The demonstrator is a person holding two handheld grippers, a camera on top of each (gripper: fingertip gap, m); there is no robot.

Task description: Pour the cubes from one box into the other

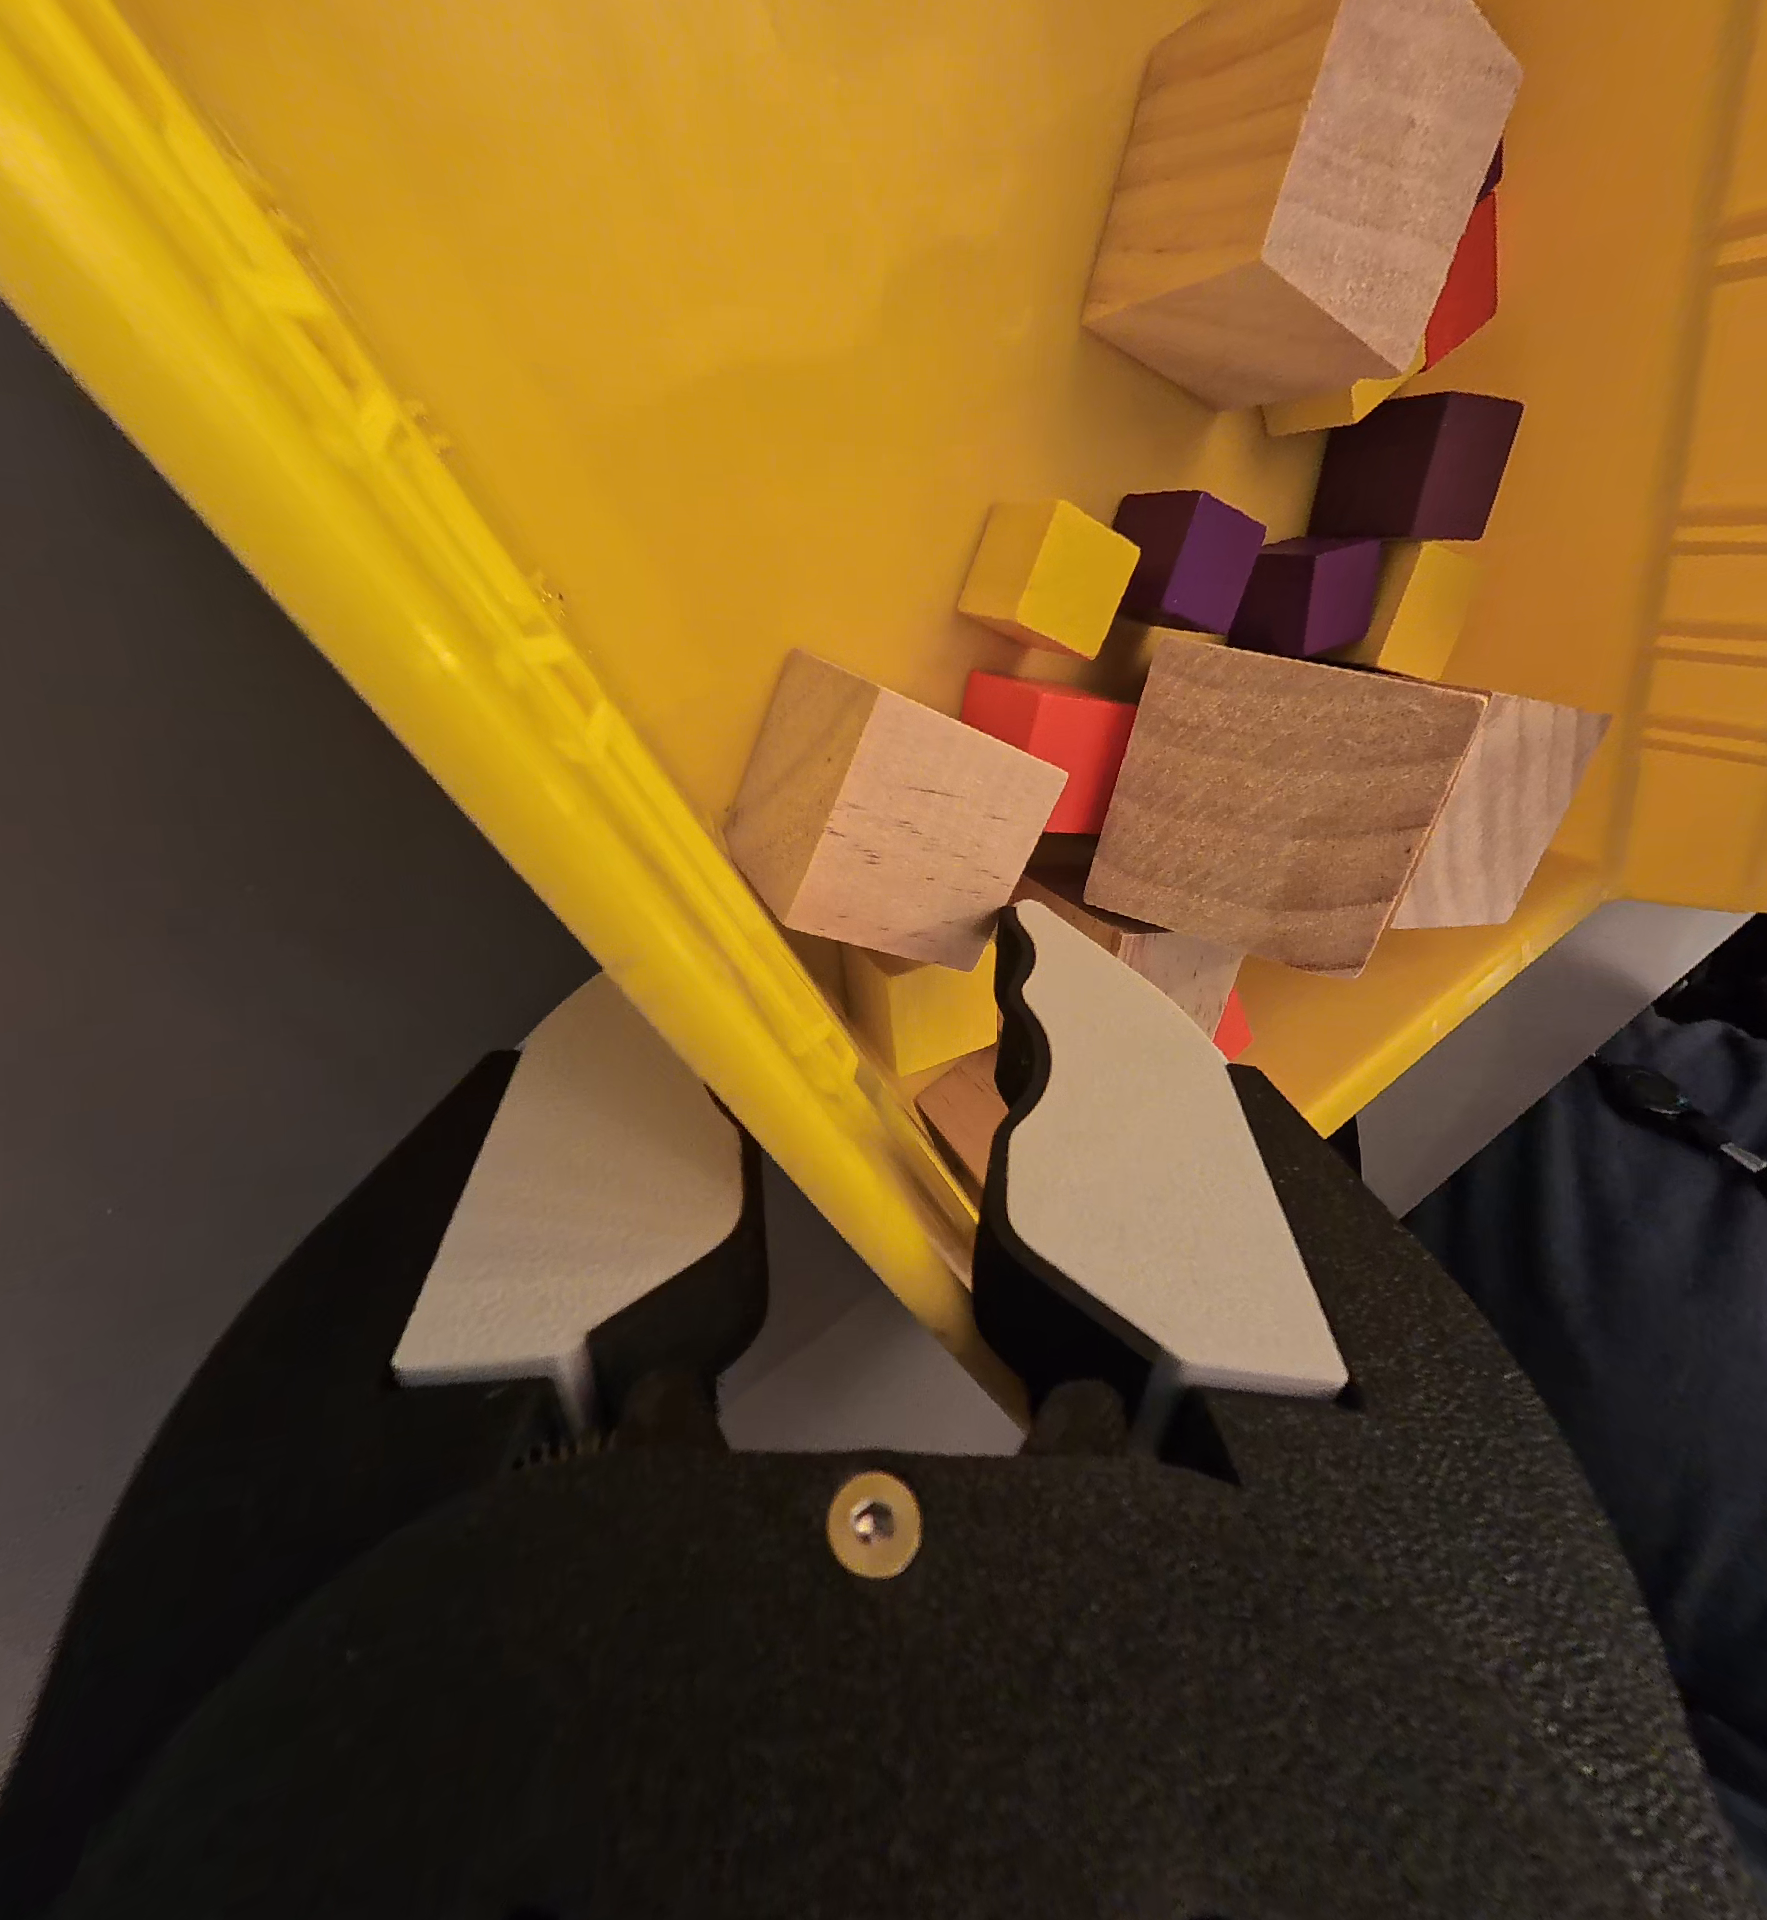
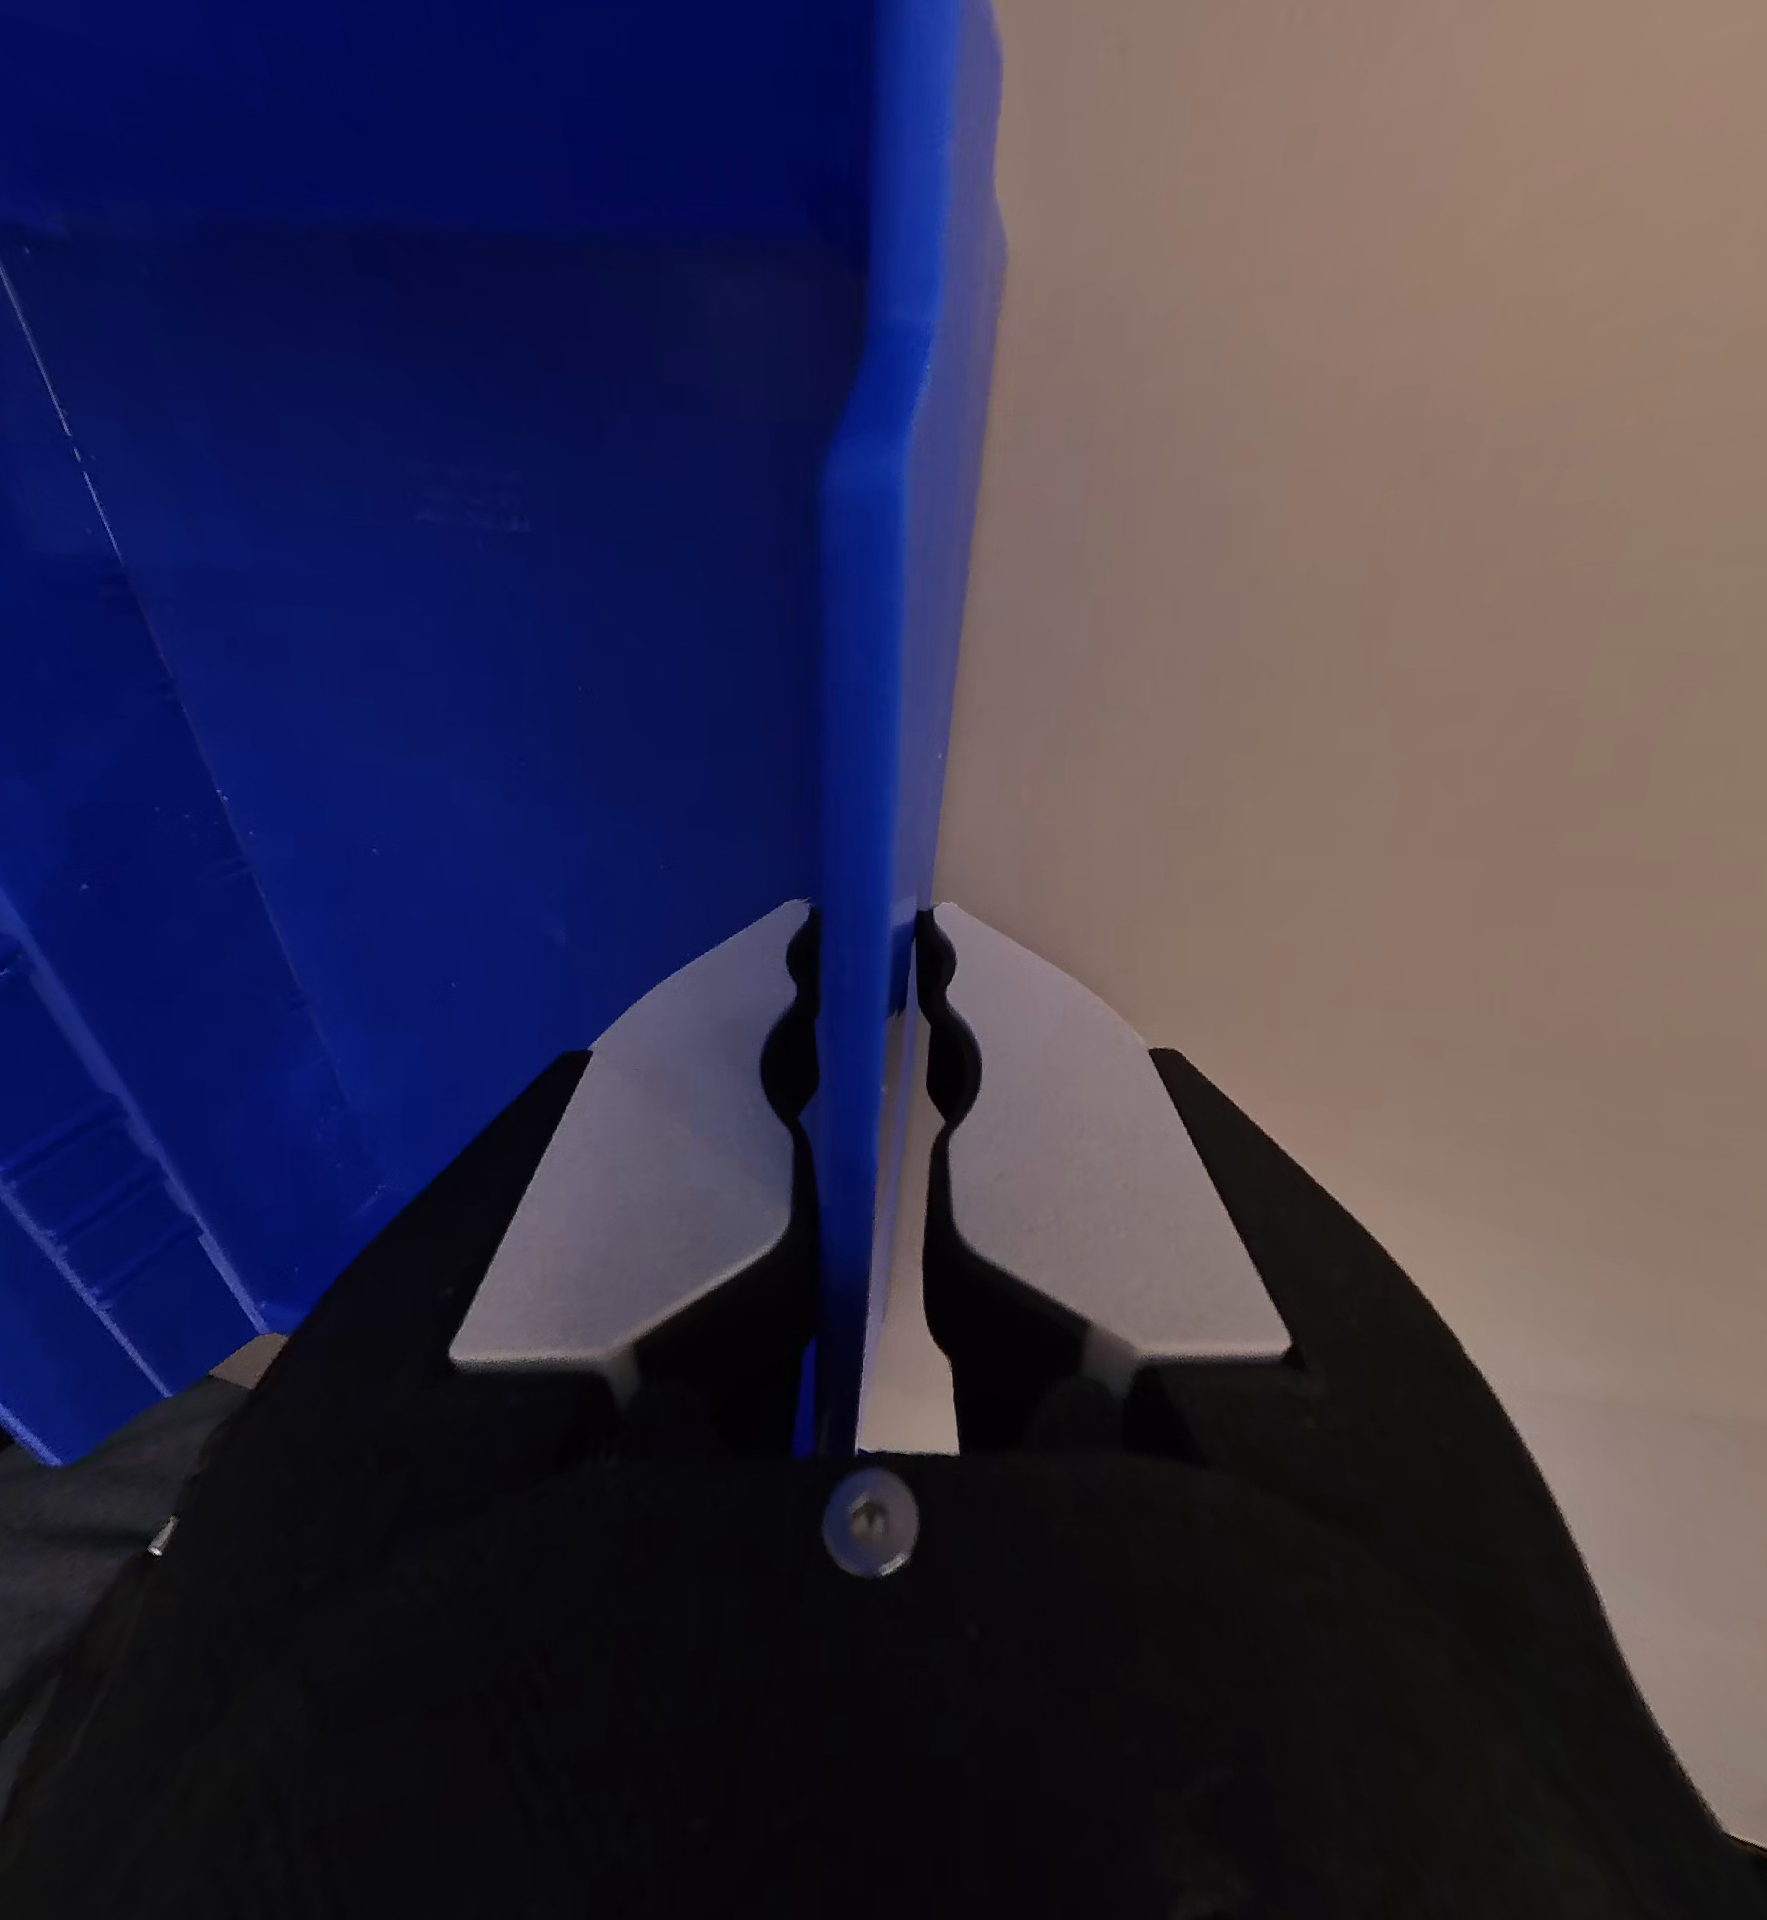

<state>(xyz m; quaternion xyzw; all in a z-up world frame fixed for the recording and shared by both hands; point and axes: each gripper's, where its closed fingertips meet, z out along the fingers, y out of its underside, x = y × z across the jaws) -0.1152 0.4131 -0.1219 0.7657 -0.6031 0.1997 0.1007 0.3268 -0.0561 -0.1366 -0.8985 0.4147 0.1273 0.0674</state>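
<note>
Two grippers clamping box walls: left gripper [image 1: 837, 1049] on cube-filled yellow box [image 1: 588, 312], right gripper [image 2: 863, 920] on blue box [image 2: 443, 623].

A plain beige wall [image 2: 1430, 623] in warm, dim light.

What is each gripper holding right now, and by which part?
The left gripper clamps the yellow box by its side wall at the rim. The right gripper clamps the blue box by the edge of its wall.
</note>
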